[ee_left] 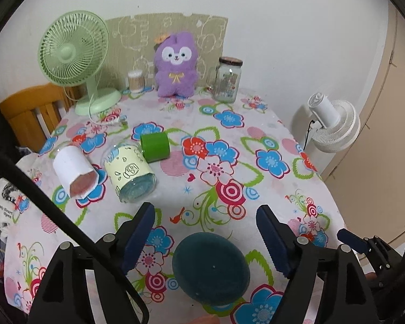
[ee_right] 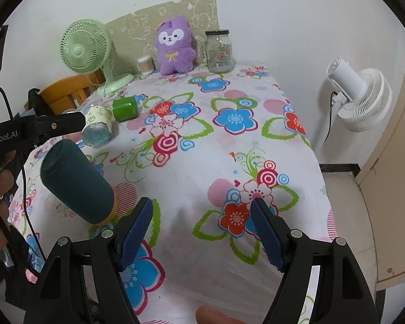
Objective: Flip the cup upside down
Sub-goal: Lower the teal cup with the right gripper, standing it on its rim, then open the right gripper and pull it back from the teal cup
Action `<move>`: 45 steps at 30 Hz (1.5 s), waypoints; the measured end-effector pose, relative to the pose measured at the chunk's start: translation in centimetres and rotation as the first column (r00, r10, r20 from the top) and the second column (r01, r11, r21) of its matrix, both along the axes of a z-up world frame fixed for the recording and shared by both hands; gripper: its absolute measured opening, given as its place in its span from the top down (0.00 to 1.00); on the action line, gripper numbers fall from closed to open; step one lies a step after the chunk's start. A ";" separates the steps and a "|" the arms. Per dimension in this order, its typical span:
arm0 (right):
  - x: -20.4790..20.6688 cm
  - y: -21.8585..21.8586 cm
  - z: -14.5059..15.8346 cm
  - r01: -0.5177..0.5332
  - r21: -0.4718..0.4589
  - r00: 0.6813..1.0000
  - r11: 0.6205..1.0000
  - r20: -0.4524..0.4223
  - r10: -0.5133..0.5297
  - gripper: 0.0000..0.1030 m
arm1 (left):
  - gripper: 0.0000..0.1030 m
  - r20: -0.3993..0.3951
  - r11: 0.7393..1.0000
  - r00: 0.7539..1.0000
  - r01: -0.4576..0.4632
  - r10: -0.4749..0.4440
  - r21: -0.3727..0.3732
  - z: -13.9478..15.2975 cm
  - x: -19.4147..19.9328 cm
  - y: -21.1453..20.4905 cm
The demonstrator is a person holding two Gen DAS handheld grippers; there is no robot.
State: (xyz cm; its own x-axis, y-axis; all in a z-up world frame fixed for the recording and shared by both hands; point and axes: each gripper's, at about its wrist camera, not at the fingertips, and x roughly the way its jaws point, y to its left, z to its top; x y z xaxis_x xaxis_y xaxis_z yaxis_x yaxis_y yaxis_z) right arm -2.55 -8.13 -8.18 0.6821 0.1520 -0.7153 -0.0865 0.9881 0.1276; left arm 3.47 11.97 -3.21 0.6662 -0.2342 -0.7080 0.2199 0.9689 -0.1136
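Left wrist view: the left gripper stood with its ribbed blue pads spread wide, holding nothing. Between and just below them sat the dark teal cup, a matte cylinder standing base-up on the flowered tablecloth; its flat round bottom, with a small centre dot, faced the camera. Farther back lay three cups on their sides: a white paper-wrapped cup with a pinkish inside, a clear glass cup with a pale yellow printed sleeve, and a glossy green cup. Against the wall stood a pale green fan with a wire grille, a fluffy purple plush toy, a clear jar of cotton swabs and a lidded glass jar.

Right wrist view: the right gripper was likewise wide apart and empty over the cloth. The teal cup stood to its left, a yellowish rim showing at the tablecloth. A white ribbed fan stood beside the table's right edge.
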 end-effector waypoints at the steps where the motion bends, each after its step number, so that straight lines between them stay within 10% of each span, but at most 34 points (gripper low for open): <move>1: -0.1 0.1 0.2 -0.004 0.002 1.000 1.000 0.007 0.003 0.25 | 0.22 0.005 1.000 1.000 0.001 -0.001 -0.001 0.2 -0.2 0.1; 45: -11.3 10.4 8.3 0.021 -0.079 0.934 0.997 0.356 0.009 0.04 | 0.09 0.265 0.989 0.953 -0.149 0.150 -0.022 3.5 -13.2 7.8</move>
State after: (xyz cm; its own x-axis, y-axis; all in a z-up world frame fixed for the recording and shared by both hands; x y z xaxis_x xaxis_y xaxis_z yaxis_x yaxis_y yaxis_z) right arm -13.83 2.32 0.10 0.8948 0.0996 -0.4351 -0.1057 0.9943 0.0103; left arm -9.77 19.80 0.29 0.8572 -0.1187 -0.5011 0.0951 0.9928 -0.0725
